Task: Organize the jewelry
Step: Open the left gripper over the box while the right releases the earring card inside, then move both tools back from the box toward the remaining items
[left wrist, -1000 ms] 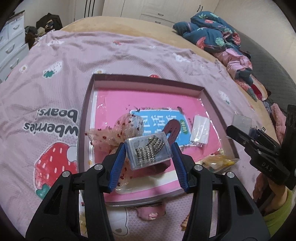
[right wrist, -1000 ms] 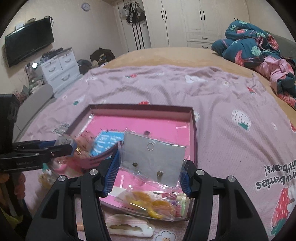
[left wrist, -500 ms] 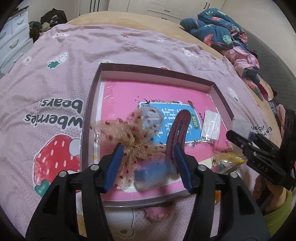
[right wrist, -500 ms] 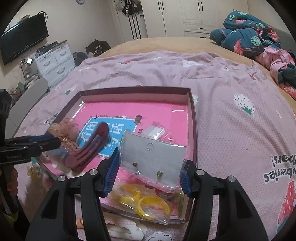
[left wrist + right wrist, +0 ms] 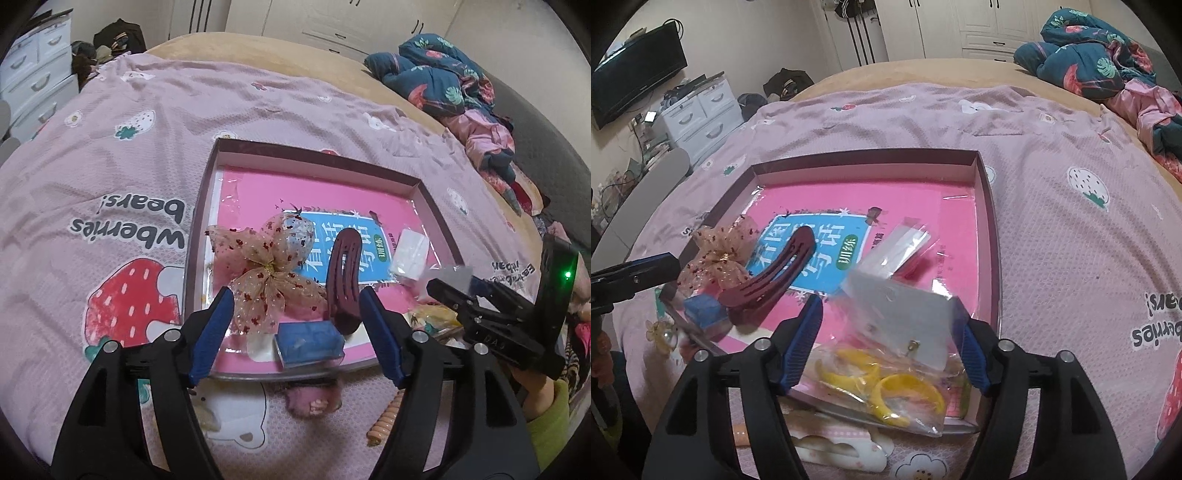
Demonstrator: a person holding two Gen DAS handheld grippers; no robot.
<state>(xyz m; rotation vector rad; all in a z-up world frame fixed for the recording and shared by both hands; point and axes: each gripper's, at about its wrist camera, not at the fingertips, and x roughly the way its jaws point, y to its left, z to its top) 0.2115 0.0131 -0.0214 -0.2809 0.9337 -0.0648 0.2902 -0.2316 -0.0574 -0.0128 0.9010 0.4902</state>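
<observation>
A shallow pink-lined box lies on the bed. In it are a sheer red-dotted bow, a dark red hair clip, a small clear case and a small white packet. My left gripper is open just above the clear case. My right gripper is open around a grey earring card in a clear bag, which looks blurred and tilted. A bag of yellow rings lies under it.
The box sits on a pink strawberry blanket. Hair clips lie outside the box's near edge: a white one and an orange spiral one. Bundled clothes lie at the far right. White drawers stand at the left.
My left gripper opened and let go of the clear case, which now lies at the box's near edge. The earring card has tilted between my right gripper's fingers as they opened.
</observation>
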